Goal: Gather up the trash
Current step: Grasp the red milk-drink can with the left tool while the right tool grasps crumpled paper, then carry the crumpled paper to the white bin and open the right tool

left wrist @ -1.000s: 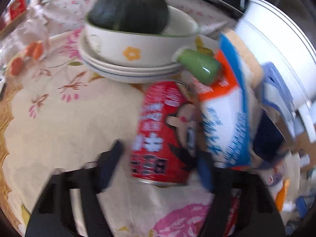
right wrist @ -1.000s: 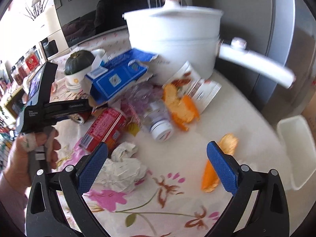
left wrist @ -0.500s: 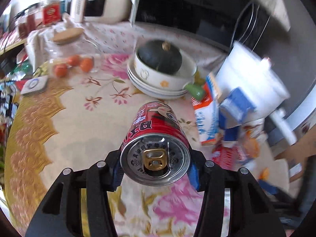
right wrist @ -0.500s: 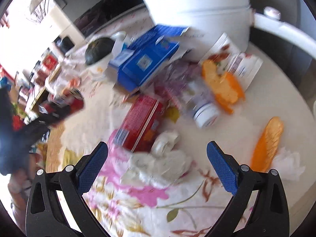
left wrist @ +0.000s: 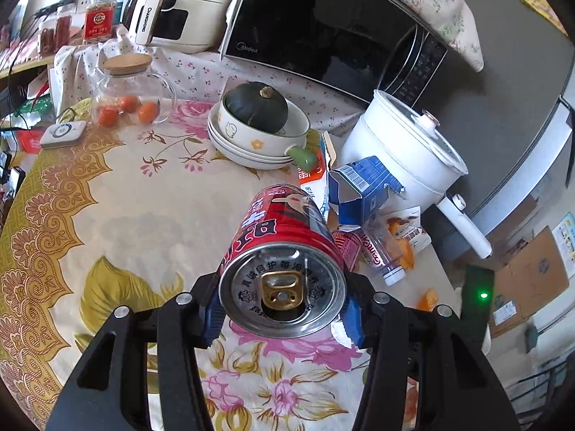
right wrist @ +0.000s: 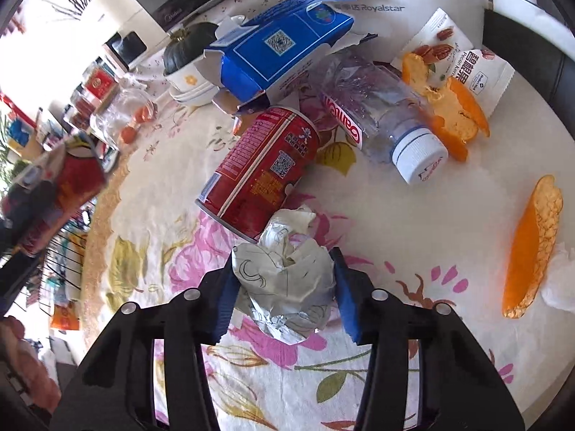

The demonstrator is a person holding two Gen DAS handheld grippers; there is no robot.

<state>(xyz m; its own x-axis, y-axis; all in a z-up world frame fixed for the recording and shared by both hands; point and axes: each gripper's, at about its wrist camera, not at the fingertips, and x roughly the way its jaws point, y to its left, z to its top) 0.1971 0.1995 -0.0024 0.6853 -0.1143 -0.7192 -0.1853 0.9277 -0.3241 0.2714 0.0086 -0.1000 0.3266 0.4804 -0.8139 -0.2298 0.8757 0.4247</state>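
My left gripper (left wrist: 282, 309) is shut on a red drink can (left wrist: 284, 251) and holds it above the floral tablecloth (left wrist: 107, 215); the can's top faces the camera. It shows blurred at the left of the right wrist view (right wrist: 68, 183). My right gripper (right wrist: 284, 294) is shut on a crumpled paper ball (right wrist: 287, 280) on the table. Just beyond it lie a second red can (right wrist: 262, 168), a crushed plastic bottle (right wrist: 377, 107), a torn blue carton (right wrist: 284, 46), orange peels (right wrist: 528, 244) and a snack wrapper (right wrist: 463, 61).
A white electric pot (left wrist: 406, 151) stands at the back right. Stacked dishes holding a dark squash (left wrist: 257, 122), a glass jar (left wrist: 125, 89) and a microwave (left wrist: 323, 28) stand behind. The table edge runs at the right (right wrist: 560, 323).
My left gripper closed on the red can and lifted it up and back from the table. My right gripper moved down over the paper ball and closed on it.
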